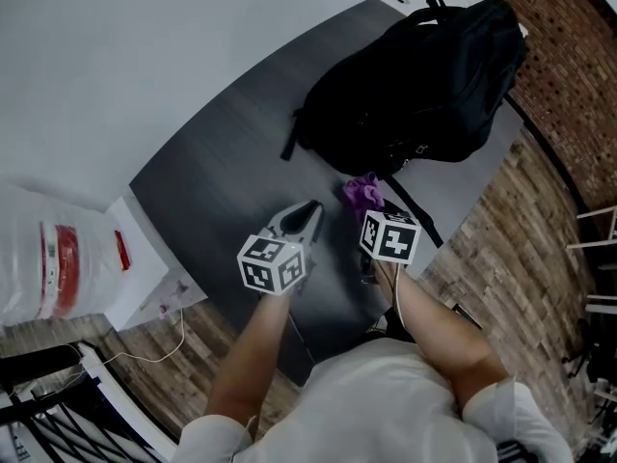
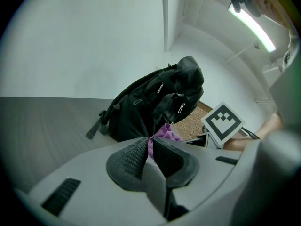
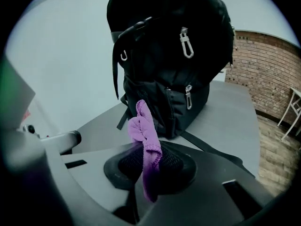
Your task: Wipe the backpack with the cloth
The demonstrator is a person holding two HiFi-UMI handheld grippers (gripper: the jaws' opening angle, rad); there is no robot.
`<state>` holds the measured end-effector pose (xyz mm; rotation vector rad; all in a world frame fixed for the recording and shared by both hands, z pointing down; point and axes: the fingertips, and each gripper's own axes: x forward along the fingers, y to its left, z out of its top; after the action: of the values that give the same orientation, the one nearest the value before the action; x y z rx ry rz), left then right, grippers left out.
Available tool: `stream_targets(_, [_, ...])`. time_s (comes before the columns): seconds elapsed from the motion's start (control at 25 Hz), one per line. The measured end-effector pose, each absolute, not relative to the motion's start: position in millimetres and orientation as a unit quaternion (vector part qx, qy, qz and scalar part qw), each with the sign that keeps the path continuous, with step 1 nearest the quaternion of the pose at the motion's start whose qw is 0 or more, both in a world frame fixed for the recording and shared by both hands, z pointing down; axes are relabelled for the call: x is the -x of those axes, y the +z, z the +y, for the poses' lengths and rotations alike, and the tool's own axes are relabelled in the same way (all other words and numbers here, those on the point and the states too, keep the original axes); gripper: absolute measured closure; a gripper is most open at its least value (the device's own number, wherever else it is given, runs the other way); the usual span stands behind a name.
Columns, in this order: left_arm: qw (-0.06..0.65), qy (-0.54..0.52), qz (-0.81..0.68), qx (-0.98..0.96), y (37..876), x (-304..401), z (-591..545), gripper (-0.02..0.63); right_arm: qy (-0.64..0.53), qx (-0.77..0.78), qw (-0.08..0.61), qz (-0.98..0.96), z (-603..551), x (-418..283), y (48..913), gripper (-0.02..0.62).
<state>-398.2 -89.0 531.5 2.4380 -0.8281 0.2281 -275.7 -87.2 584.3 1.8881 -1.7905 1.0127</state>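
1. forearms (image 1: 255, 345) and a white shirt (image 1: 386, 403) fill the bottom of the head view, with a gripper in each hand over a dark grey table (image 1: 212, 181).
2. right gripper (image 3: 148, 152): its jaws are clamped on a purple cloth (image 3: 143, 126). one bunched end stands up above the pads and the other end hangs below them.
3. left gripper (image 2: 150, 142): its jaws are pressed together with nothing between them. it sits just beside the right gripper, on that gripper's left.
4. the black backpack (image 1: 415, 75) sits on the table ahead of both grippers, near the right gripper's tips but apart from them. the cloth lies between those tips and the bag's lower front.
5. seen from the right gripper, the backpack's zips look drawn shut, with metal zip pulls (image 3: 186, 42) hanging down its front. what it holds is hidden.
6. a black strap (image 3: 207, 145) trails from the backpack's base across the table, passing to the right of the right gripper.
7. well off to the left of the left gripper, beyond the table's edge, lies a translucent plastic bag (image 1: 29, 230). a red-and-white item (image 1: 63, 268) shows through it, too blurred to identify.
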Motion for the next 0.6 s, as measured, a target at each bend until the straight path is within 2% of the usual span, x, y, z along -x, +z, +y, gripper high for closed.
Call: stream_targets(0.6, [0.31, 0.086, -0.362, -0.875, 560.2, 459.4, -103.6, 0.586, 0.319, -0.621, 0.208, -0.685, -221.8, 376.4, 606.6, 0.54])
